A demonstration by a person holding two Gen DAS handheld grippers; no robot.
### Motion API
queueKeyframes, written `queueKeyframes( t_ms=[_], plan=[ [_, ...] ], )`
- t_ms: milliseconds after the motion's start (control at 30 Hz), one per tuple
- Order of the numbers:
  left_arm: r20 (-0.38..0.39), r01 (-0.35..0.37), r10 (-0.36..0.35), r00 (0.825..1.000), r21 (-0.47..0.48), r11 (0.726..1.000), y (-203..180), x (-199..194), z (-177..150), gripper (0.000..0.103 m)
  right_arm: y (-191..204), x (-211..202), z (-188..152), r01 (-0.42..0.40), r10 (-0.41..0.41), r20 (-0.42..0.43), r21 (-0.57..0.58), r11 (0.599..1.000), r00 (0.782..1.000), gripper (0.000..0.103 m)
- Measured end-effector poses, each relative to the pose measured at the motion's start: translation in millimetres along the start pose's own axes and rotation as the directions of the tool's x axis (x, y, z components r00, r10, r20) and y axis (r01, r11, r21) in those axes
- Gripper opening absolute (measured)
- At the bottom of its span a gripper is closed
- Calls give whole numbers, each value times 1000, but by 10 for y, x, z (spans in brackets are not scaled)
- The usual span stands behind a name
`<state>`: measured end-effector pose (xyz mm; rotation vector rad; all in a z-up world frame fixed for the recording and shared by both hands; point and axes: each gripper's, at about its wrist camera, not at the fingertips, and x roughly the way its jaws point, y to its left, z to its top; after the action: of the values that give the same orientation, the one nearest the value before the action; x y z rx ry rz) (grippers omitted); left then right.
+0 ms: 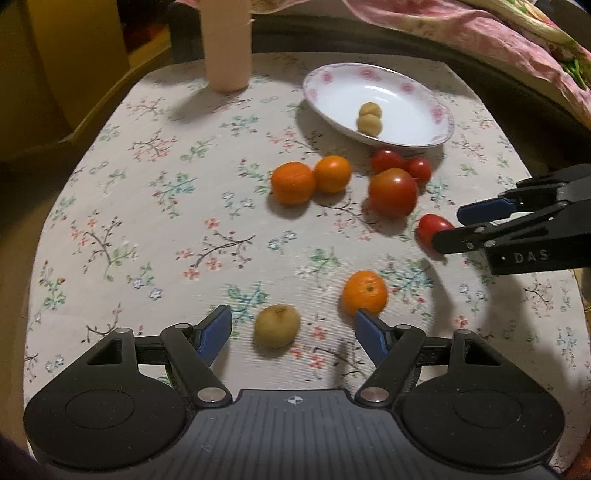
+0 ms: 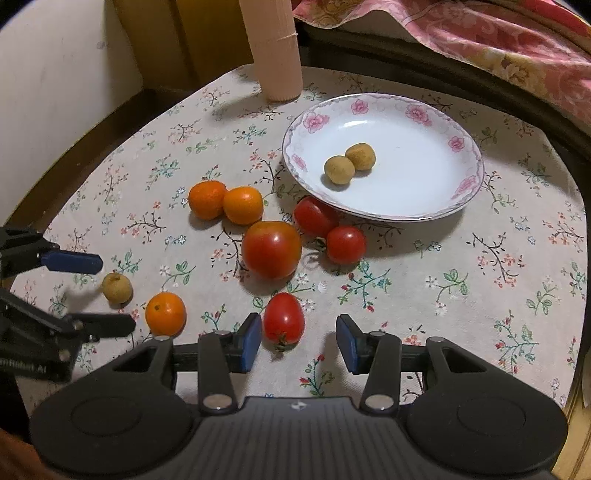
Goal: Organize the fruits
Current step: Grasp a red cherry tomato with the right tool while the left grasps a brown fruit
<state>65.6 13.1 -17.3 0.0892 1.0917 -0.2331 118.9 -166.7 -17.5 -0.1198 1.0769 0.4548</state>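
Left wrist view: left gripper (image 1: pixel 293 332) had its jaws spread, nothing pinched; a small tan-green round fruit (image 1: pixel 277 325) lay loose on the floral tablecloth (image 1: pixel 147 221) between the blue pads, closer to neither by much, touching neither. A lone orange (image 1: pixel 365 292) sat just past the right-hand pad (image 1: pixel 371 332), stem dimple up. Right wrist view: right gripper (image 2: pixel 299 341) jaws were also parted, not pressing anything. An oblong plum tomato (image 2: pixel 283 320) lay between them, close to the left-hand pad (image 2: pixel 249 341), clear gap to the other pad. Its long axis ran roughly along the gripper's pointing line, slightly tilted, green calyx end toward the camera, rounded tip pointing away toward the plate (image 2: pixel 469 162). Further out: a big round tomato (image 2: pixel 271 249), then two smaller tomatoes (image 2: pixel 345 244), one touching the plate's near rim. Left of those, two oranges (image 2: pixel 225 201) side by side, touching each other. Plate held two small tan fruits (image 2: pixel 349 163), touching, pair axis diagonal. Behind the plate a ribbed beige cylinder (image 2: pixel 275 51) stood upright at the table's far edge, with pink patterned fabric (image 2: pixel 498 33) beyond.
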Motion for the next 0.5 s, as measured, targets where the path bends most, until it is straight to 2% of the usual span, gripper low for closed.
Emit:
queueKeyframes(
  t_ms=[200, 267, 333, 500],
  plan=[
    [-4, -23, 23, 1000, 67, 997, -37, 103, -33, 78, 29, 51, 0, 1, -1, -9, -18, 1000, 1000, 44],
    [-9, -27, 28, 1000, 85, 996, -47, 148, -38, 75, 25, 68, -1, 3, -4, -14, -21, 1000, 1000, 44],
    [-22, -23, 25, 999, 89, 996, -41, 182, -48, 65, 17, 82, -3, 5, -5, -16, -22, 1000, 1000, 44],
    [-17, -20, 22, 1000, 89, 996, -54, 177, -39, 61, -15, 114, 18, 9, -10, -13, -19, 1000, 1000, 44]
  ],
)
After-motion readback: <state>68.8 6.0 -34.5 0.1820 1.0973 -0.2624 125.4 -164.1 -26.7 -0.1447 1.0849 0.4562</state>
